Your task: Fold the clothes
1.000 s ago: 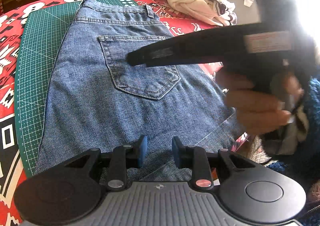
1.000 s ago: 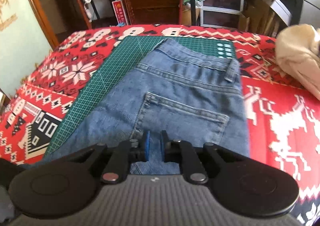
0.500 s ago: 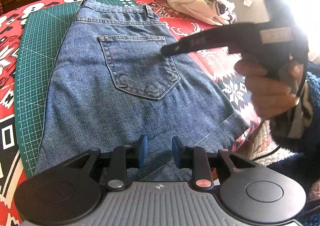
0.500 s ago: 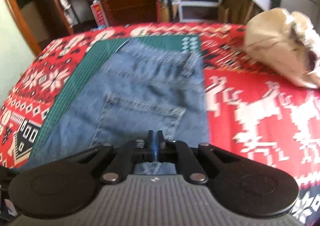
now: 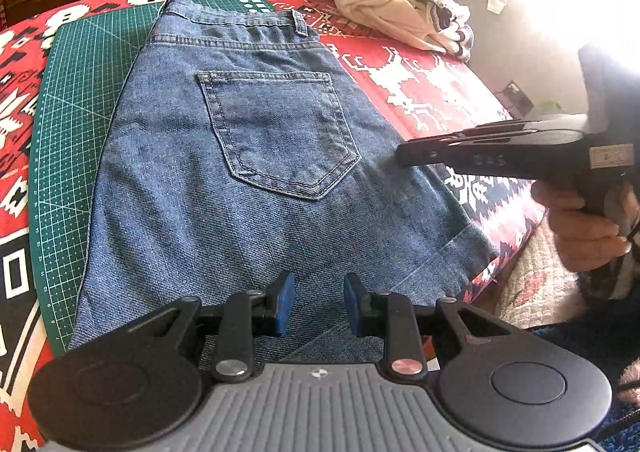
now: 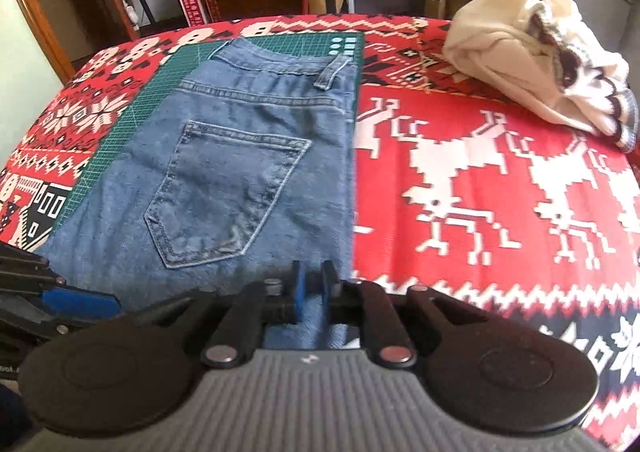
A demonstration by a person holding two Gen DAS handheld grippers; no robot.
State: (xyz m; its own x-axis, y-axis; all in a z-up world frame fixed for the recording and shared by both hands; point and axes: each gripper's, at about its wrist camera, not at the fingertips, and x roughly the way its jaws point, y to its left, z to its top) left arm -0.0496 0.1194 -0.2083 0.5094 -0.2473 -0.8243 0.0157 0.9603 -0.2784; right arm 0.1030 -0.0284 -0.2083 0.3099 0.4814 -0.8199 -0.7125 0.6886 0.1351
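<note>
The folded jeans (image 5: 248, 180) lie flat just ahead of the left gripper (image 5: 318, 304), whose fingers stand apart and empty. The right gripper (image 6: 312, 288), pinched together half a second ago, has parted slightly and drawn back toward the jeans' right edge.

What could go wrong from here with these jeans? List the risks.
1. The jeans overhang the near table edge at the hem; a careless tug could slide them off.
2. The right gripper has only a narrow gap, so it may pinch too little denim.
3. The cream garment lies on the same cloth; a wide fold could sweep into it.
</note>
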